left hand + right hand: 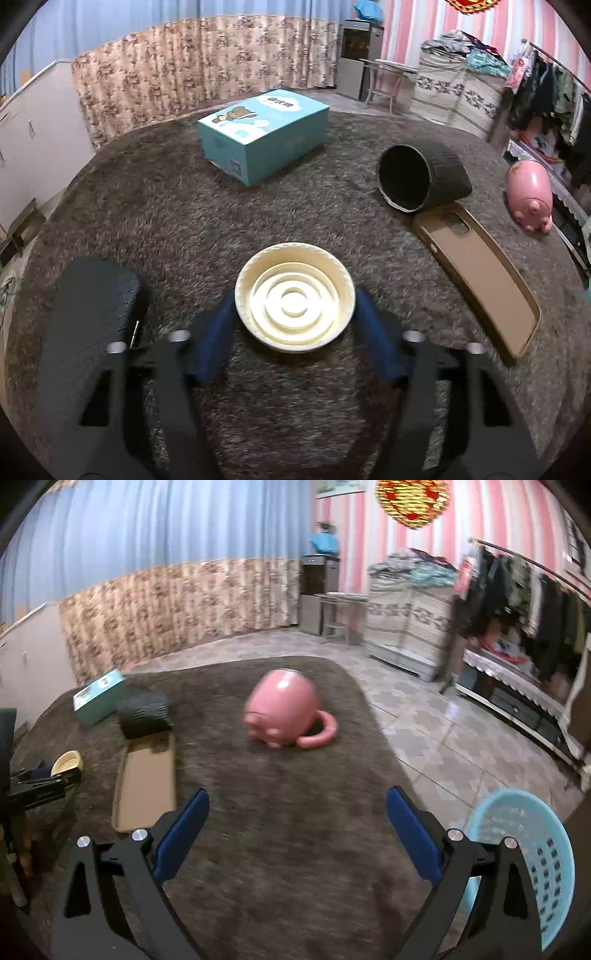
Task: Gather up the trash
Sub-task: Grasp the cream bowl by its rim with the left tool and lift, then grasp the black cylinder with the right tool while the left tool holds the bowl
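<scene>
My left gripper (295, 317) is shut on a cream round lid (294, 297), its blue pads pressed on both sides, just above the grey carpet (166, 221). The lid also shows at the far left of the right wrist view (66, 761). My right gripper (295, 812) is open and empty over the carpet, facing a pink pig-shaped mug (284, 709) lying on its side. A tan phone case (476, 273) lies right of the lid, also in the right wrist view (146, 782). A dark cup (417, 177) lies tipped beyond it.
A teal cardboard box (264, 134) stands at the back of the carpet. A light blue plastic basket (532, 864) sits at my right gripper's right, on the tiled floor (443, 738). A black object (92, 306) lies left of my left gripper.
</scene>
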Motion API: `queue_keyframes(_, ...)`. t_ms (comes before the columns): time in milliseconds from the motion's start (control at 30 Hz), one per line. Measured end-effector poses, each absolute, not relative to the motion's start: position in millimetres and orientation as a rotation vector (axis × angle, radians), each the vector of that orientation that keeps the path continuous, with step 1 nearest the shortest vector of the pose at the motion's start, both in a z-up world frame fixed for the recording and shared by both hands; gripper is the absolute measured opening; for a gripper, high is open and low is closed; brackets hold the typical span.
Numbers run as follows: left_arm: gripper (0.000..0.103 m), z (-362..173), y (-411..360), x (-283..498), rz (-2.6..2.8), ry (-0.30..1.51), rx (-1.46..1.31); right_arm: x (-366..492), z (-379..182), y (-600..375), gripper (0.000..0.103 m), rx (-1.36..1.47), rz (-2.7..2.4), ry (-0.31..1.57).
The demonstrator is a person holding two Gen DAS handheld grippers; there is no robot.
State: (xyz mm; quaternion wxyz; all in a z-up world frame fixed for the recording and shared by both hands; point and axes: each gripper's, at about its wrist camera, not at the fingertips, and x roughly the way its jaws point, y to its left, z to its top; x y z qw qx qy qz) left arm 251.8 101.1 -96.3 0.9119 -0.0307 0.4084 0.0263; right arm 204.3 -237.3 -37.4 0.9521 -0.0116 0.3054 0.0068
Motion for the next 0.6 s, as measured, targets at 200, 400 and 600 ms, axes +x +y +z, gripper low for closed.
queue_keyframes(200,0.061,-79.1,110.6,242.2,0.06,0.771,-0.047,234.4,-37.1,-173.1,0.094,-0.085,0.139,0.653)
queue_keyframes(400,0.061,-31.9,148.7,233.7,0.111,0.617,-0.017,261.7,-34.5,-113.4,0.094,-0.153,0.219,0.628)
queue_keyframes(600,0.061,2.2,191.7,229.4,0.193,0.492,-0.036,307.5,-49.2,-81.4,0.094,-0.112,0.263,0.678)
